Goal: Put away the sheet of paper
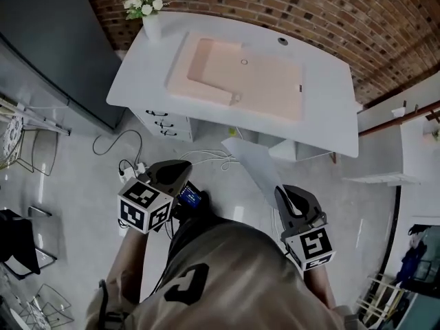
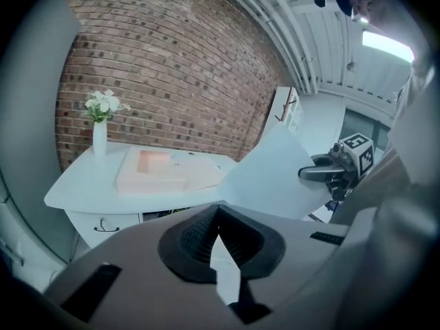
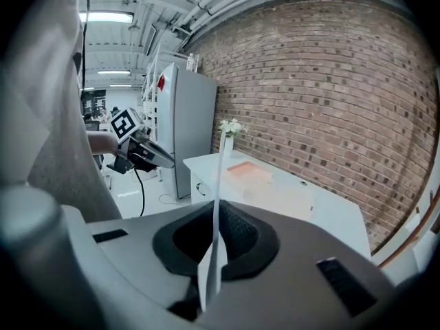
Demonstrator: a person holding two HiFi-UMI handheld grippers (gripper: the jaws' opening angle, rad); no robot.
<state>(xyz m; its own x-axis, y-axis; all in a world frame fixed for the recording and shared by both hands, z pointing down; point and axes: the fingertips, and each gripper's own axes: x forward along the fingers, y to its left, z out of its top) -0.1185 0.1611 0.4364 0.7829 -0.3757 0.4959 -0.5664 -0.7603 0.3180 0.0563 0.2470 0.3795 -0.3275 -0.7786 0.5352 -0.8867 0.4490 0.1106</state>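
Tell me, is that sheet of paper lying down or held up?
Held up: the right gripper pinches the sheet in mid-air.

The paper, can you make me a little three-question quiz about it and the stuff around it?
1. Which gripper is shut on the sheet of paper?
2. True or false: the flower vase has tipped over.
3. Fill in the gap: the wall behind the desk is made of ___.

Key
1. The right gripper. The sheet stands up between its jaws.
2. False. The vase stands upright on a back corner of the desk.
3. Brick.
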